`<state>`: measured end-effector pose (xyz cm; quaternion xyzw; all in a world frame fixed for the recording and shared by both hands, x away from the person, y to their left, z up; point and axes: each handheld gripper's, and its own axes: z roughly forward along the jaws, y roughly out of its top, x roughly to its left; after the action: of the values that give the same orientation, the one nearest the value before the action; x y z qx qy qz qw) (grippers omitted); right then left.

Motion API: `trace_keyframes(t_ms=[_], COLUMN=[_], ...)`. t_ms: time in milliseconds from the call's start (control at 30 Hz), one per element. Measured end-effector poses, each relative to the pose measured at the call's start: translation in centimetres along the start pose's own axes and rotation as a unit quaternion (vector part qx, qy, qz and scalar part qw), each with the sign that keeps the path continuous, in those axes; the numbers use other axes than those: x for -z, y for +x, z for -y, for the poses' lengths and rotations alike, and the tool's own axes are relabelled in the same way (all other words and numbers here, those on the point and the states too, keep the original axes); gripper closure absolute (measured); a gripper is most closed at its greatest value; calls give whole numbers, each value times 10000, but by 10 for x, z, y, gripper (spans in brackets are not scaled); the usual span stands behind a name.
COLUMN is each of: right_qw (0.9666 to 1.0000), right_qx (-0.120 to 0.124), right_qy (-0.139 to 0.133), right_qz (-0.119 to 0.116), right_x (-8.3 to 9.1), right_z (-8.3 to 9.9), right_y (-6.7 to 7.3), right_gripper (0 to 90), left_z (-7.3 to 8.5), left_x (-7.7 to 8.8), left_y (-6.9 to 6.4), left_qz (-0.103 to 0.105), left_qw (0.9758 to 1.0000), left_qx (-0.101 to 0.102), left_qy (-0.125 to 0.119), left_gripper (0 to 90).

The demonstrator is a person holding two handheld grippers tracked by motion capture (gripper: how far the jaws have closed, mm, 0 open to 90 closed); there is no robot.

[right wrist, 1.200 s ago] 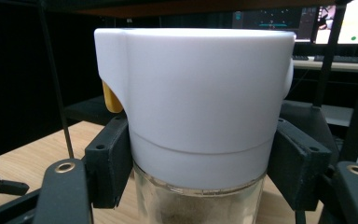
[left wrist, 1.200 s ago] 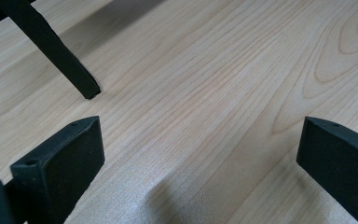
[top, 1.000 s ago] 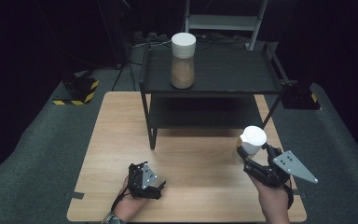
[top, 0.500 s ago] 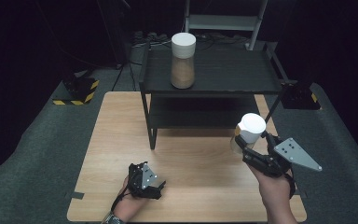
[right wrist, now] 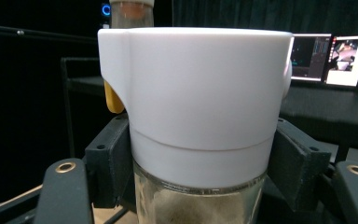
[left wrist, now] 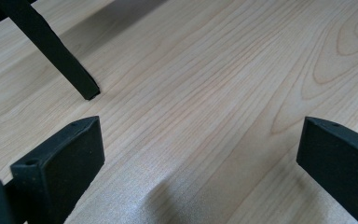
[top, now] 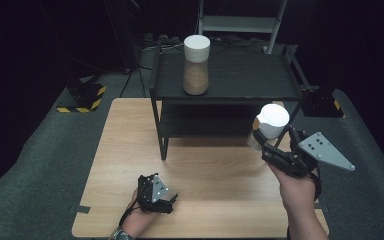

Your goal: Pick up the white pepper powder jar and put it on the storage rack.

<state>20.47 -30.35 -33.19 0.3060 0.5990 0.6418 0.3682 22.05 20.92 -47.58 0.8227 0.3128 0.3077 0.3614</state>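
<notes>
My right gripper (top: 267,142) is shut on a glass jar (top: 270,125) with a white lid, held in the air at the right of the table, in front of the black shelf (top: 230,95). In the right gripper view the jar (right wrist: 196,112) sits close between both jaws, with brown grains behind the glass below the lid. A second white-lidded jar (top: 196,64) of brown grains stands on the shelf's top board, left of middle. My left gripper (top: 166,202) rests low on the wooden table (top: 130,140) near its front edge, open (left wrist: 196,154) with bare wood between the jaws.
A shelf leg (left wrist: 56,56) meets the table just ahead of the left gripper. The shelf has a lower board (top: 205,127) in shadow. Dark grey floor mat surrounds the table; a yellow-and-black striped block (top: 82,97) lies at the back left.
My right gripper has risen with the jar and shifted slightly toward the shelf. The left gripper has stayed put.
</notes>
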Motion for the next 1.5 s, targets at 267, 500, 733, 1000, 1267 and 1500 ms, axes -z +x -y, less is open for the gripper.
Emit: trace_keyframes(t_ms=[267, 500, 733, 1000, 1267, 1500], right_qw=[9999, 9999, 9998, 9996, 9993, 9991], right_qx=[67, 24, 0, 73, 27, 74], right_qy=[-82, -105, -130, -135, -155, -118], right_qz=[18, 56, 160, 246, 333, 411], right_x=[-8, -17, -33, -47, -60, -75], right_z=[-17, -30, -45, -58, -65, -68], right_y=[0, -2, -5, -6, -10, -13], right_gripper=[303, 303, 303, 303, 303, 303], left_z=[0, 0, 1, 2, 2, 2], left_x=[0, 0, 0, 1, 1, 1], left_y=[0, 1, 1, 1, 1, 2], left_qz=[9, 18, 18, 33, 37, 45], left_qw=[10000, 10000, 10000, 10000, 10000, 10000], left_qx=[7, 6, 11, 15, 0, 0], left_qy=[-11, -14, -29, -42, -55, -56], left_gripper=[10, 11, 10, 10, 11, 10])
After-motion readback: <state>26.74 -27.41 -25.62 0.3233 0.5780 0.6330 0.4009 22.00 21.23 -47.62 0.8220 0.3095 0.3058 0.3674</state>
